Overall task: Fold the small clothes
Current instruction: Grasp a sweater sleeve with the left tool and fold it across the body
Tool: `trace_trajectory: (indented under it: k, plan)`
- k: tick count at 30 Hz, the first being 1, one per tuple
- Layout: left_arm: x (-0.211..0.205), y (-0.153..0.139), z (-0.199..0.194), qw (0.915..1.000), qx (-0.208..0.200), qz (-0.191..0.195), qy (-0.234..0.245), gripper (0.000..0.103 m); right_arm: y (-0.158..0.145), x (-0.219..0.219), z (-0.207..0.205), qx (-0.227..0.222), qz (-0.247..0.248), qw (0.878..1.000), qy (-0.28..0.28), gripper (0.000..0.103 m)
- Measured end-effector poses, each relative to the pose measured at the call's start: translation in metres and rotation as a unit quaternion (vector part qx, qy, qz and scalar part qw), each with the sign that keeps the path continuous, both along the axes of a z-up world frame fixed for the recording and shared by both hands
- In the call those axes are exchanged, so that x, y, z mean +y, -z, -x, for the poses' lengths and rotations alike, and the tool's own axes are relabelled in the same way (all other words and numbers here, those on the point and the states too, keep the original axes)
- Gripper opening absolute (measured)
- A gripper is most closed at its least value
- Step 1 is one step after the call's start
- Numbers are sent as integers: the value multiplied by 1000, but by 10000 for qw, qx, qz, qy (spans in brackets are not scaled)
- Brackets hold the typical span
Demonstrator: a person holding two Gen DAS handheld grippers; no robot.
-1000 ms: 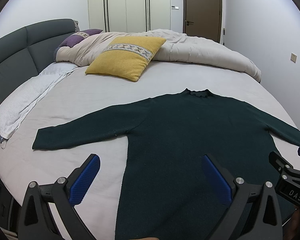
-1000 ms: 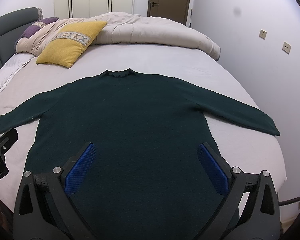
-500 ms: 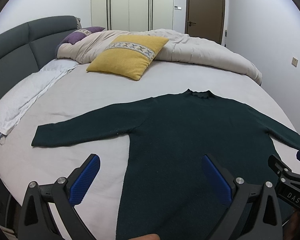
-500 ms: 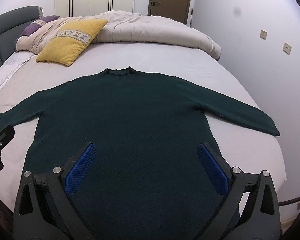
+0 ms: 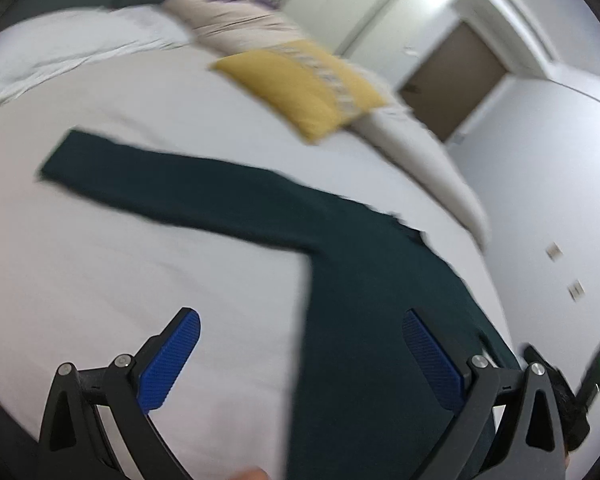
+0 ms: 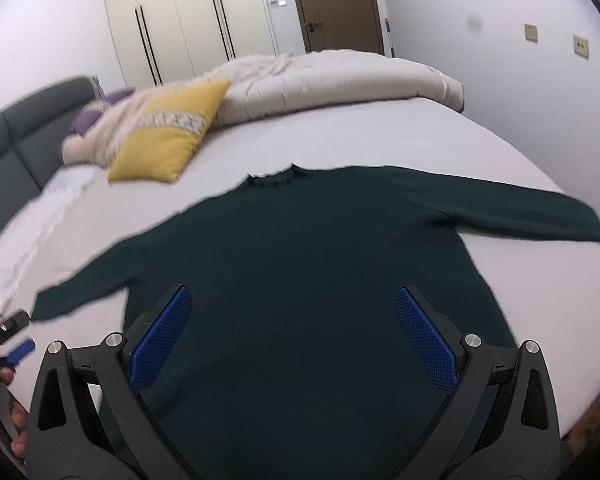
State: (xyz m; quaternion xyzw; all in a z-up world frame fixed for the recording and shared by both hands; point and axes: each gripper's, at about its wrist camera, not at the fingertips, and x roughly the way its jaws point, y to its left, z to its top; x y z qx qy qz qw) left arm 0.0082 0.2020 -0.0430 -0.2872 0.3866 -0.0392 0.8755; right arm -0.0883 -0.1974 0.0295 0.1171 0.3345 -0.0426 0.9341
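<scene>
- Holding our left gripper (image 5: 300, 364) spread wide and empty, we see it above the bed sheet (image 5: 140, 280) beside the dark green sweater (image 5: 360, 280), in a tilted, blurred view.
- Our right gripper (image 6: 294, 336) is likewise spread, pinching nothing, over the sweater's body.
- We see the sweater flat, sleeves outstretched, collar toward the yellow pillow (image 6: 168, 136) and the rumpled duvet (image 6: 340, 80).

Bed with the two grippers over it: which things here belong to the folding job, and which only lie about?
For the job: dark green sweater, spread flat; left gripper and right gripper, both open.

Lying about: yellow cushion, purple pillow, beige duvet, bed.
</scene>
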Motion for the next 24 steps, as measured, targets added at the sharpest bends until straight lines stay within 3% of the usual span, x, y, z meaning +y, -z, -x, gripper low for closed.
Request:
trace_trajectory:
  k: [3,4,7,9,13,16,19,20,21,23,24]
  plan:
    - [61,18,-6,9927,130,781,-913,103,-1,-2,-8,-117,-189,9997,-92,103]
    - [85,27,-10,9863,97,1075,-1244,103,-2,-2,-11,-167,-277,9993,-174,103]
    - [126,51,-26,9710,134,1681,-1695,103,-4,-3,-18,-246,-451,9982,-295,103]
    - [150,69,-39,9562,125,2141,-1993,103,-3,-5,-26,-270,-628,9970,-355,101]
    - [173,97,-55,9295,201,2702,-2501,100,9,-10,-46,-98,-1002,9942,-379,97]
    - [189,104,-62,9220,111,2753,-2722,93,21,-10,-61,28,-1013,9944,-307,91]
    - [202,117,-74,9111,237,2968,-2851,50,34,-11,-73,132,-1077,9936,-318,86]
    - [205,122,-76,9073,336,3022,-2904,21,38,-11,-77,160,-1110,9932,-317,84]
    - [205,125,-77,9036,493,3004,-3014,7,42,-13,-79,171,-1143,9928,-329,83]
    - [200,117,-73,9113,388,2795,-2998,7,48,-17,-81,171,-1165,9925,-341,82]
    - [189,104,-77,9231,284,2544,-2868,7,51,-21,-81,163,-1166,9925,-327,82]
